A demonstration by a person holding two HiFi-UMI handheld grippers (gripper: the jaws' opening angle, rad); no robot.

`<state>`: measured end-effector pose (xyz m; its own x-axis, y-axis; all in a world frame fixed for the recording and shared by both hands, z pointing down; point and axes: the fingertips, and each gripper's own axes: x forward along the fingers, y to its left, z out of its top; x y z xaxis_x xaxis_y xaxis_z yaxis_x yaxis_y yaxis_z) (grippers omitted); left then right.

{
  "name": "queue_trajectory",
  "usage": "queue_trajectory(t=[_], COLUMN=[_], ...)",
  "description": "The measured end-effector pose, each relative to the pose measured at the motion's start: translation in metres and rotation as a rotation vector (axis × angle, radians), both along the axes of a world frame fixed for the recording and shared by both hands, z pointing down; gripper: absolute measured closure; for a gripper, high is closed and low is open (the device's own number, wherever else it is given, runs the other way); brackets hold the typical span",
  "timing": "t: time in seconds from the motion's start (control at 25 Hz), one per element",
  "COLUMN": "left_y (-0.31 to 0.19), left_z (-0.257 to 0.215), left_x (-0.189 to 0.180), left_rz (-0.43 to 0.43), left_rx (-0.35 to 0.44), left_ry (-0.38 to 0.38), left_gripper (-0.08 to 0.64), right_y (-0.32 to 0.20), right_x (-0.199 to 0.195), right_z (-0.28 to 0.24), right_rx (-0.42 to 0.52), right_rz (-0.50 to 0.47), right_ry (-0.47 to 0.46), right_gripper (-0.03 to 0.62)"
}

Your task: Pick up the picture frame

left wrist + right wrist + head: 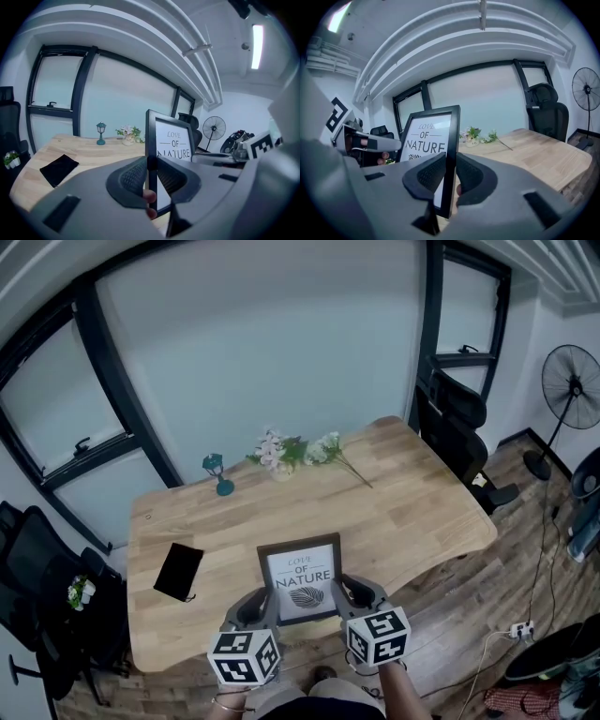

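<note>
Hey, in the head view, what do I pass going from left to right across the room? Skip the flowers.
left chair → pouch → lantern → frame → right chair → fan

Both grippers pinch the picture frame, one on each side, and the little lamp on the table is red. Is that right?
Not quite. The little lamp is teal, not red, as the head view shows. The rest holds: the left gripper and the right gripper each pinch one side of the picture frame, and the lamp stands on the table.
</note>
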<state>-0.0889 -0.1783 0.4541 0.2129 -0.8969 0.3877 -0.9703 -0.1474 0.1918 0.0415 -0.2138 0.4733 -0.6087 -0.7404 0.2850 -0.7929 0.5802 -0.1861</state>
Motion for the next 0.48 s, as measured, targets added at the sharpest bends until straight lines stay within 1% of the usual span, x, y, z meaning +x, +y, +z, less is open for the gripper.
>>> queue_trajectory(t=[0.24,0.48], left_y=[0.011,0.031], left_z=[-0.010,-0.018], left_x=[-0.004,-0.012], left_rz=[0.006,0.007], left_rx=[0.024,0.038], left_ry=[0.008,0.021], left_gripper=[0.499,0.499], right_y=[0.010,0.031], right_x=[-0.005,-0.012], right_z=[-0.011,-0.021], right_rx=[0.025,0.041], right_rz=[0.002,0.001], right_ry=[0.000,0.011], right_gripper=[0.523,0.523])
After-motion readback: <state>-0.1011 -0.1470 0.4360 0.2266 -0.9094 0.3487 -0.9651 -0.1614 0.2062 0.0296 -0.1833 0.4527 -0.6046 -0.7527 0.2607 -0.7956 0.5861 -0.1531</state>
